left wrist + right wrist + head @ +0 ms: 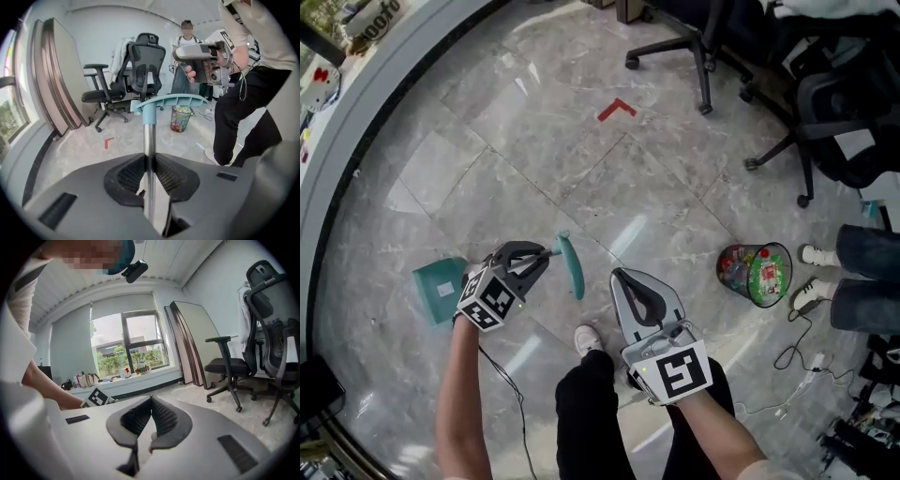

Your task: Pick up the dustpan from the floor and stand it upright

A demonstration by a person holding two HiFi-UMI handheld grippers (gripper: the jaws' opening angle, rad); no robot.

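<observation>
Left gripper view: we see our left gripper clenched on the shiny metal pole of the long-handled dustpan, one ribbed black pad pressed on it from each side.
Hold point: we grip the pole partway along. The teal plastic crossbar grip lies beyond the jaws, and the rest of the pole passes back under the gripper body.
Long axis: in the head view it runs from the teal plastic pan at the left, through our jaws, to the crossbar grip at the right, slanting slightly upward across the picture.
Pointing: the grip end points away from the pan towards our right gripper, and the crossbar sits square to the pole.
Dustpan's place: it is over the grey marbled tile floor, just left of our dark trouser legs. We cannot tell whether the pan touches the floor.
Right gripper: its jaws are closed together with nothing between them. It is near the crossbar grip but apart from it.
Farther out: a red corner-shaped tape mark lies ahead on the tiles. A round wire-mesh bin of colourful litter stands to the right.
Edge of scene: black swivel office chairs stand beyond, and another person's legs are just past the bin.
</observation>
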